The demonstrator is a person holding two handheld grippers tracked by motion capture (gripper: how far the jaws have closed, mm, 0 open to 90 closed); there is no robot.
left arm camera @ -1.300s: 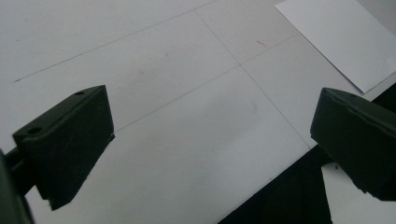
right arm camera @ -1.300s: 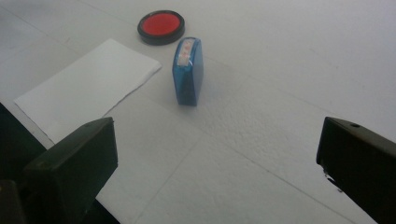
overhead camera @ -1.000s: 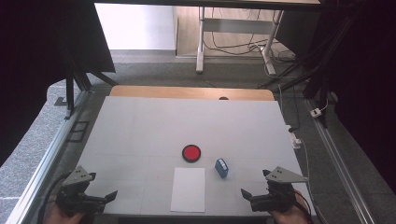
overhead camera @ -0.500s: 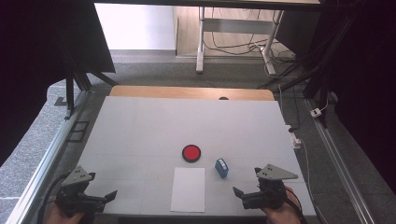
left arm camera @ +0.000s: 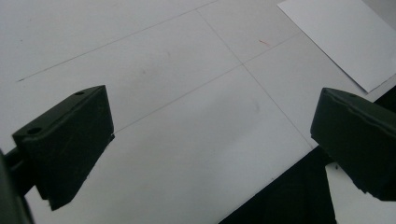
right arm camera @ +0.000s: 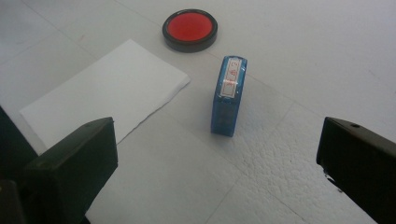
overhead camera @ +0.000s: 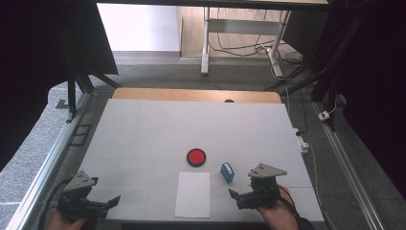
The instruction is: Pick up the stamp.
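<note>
Both grippers gaping, right gripper (right arm camera: 215, 172) view reveals blue stamp (right arm camera: 229, 95) label, high view blurs it

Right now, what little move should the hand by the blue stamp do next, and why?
Probably ease the right gripper forward to the blue stamp. Its jaws stand wide open, the stamp stands upright just ahead between them, untouched, beside the white paper.
</note>
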